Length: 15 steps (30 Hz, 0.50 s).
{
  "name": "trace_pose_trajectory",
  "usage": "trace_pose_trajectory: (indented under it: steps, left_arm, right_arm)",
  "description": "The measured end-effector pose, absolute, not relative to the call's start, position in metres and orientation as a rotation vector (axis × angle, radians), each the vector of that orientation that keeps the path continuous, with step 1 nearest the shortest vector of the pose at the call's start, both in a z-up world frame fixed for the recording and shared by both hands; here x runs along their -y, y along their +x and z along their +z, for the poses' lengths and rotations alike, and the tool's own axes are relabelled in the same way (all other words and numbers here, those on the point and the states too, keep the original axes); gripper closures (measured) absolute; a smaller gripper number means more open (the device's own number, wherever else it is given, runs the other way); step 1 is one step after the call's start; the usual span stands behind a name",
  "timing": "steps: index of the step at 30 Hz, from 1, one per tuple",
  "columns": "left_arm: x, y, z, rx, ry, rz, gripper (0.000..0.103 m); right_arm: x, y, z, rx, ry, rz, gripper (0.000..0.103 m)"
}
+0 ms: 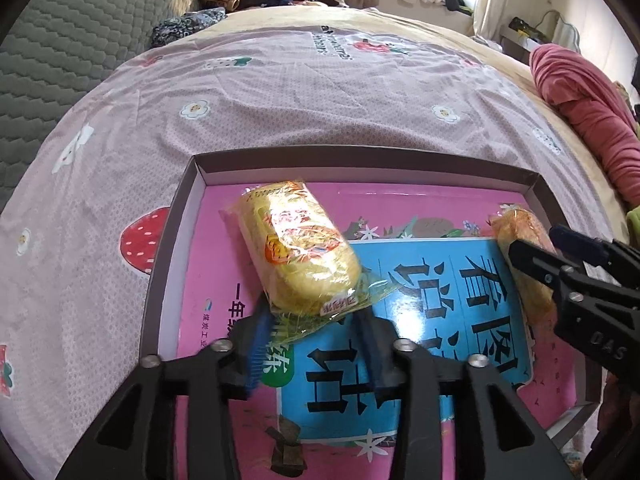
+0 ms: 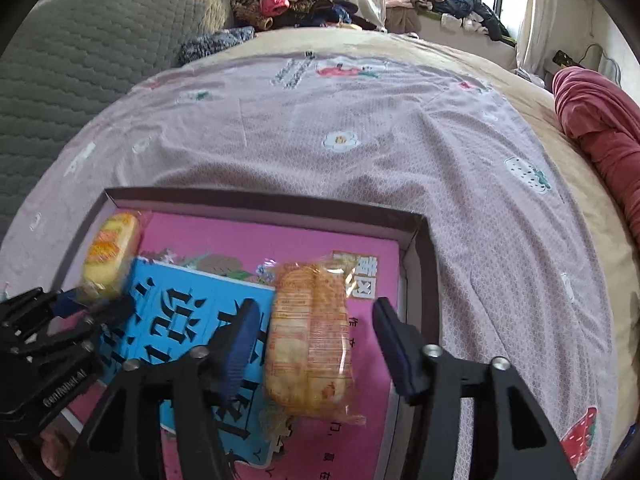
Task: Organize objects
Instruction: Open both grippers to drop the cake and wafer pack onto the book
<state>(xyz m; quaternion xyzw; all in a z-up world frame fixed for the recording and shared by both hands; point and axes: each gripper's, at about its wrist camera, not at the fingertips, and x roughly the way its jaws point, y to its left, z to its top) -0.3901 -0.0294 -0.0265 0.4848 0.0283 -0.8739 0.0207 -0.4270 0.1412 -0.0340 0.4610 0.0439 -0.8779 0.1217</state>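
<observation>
"DAS" on right gripper [image 1: 532,254], "GenRobot.AI" on left gripper [image 2: 100,304]

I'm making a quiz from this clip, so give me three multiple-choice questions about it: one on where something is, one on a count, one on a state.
1. Where do the snack packets lie?
A. in the shallow box
B. on the bedsheet
C. on the headboard
2. How many wrapped snack packets show?
A. one
B. two
C. four
3. The right tongs are
A. shut on a book
B. out of view
C. open around a packet

Answers:
1 A: the yellow packet and orange packet rest on the pink book inside the shallow box.
2 B: only those two.
3 C: the right tongs straddle the orange packet, a gap showing.
</observation>
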Motion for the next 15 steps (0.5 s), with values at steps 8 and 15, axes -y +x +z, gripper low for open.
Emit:
trace_pose_trajectory:
  steps: [8,15]
  left_arm:
    - [0.027,-0.385,-0.022,-0.072,1.484,-2.714,0.040]
    - [0.030,-0.380,-0.008,-0.070,1.433,-2.718,0.026]
  right_arm:
    - [-0.140,-0.419,-0.025,-0.148,1.313,-2.564,0.036]
    - [-0.147,-0.416,-0.018,-0.131,1.289,-2.605,0.025]
